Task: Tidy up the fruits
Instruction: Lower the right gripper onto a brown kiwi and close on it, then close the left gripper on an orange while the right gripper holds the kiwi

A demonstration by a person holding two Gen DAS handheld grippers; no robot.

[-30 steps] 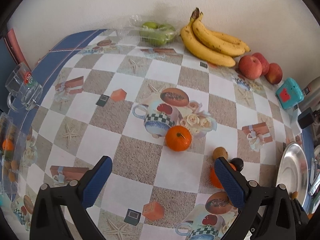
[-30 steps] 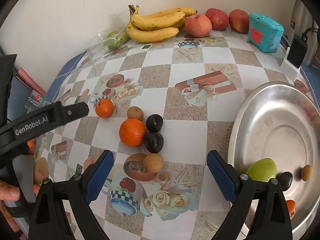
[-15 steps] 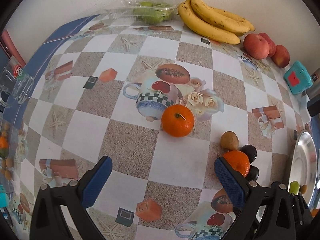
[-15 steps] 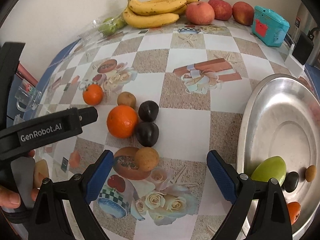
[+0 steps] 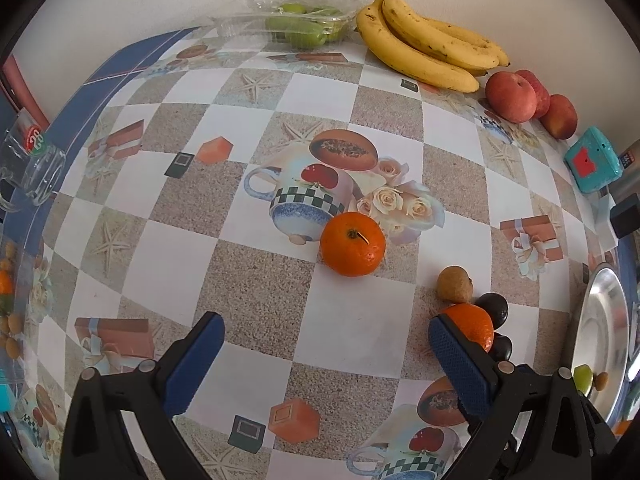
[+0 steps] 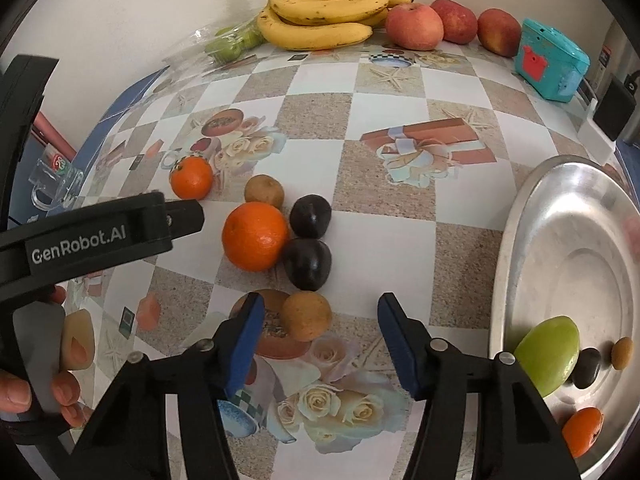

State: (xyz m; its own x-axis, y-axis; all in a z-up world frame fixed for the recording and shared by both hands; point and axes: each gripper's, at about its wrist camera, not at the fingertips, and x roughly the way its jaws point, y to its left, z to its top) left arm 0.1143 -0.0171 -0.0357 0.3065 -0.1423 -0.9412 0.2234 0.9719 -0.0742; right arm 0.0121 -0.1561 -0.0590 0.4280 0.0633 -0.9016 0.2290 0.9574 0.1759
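Open floor beside the mandarin (image 5: pixel 353 243).

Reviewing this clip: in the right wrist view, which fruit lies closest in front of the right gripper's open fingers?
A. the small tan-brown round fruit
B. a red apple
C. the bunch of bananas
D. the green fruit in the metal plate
A. The small tan-brown fruit sits just ahead of the right gripper, near its left finger, with the jaws apart; the bananas lie far back by the wall.
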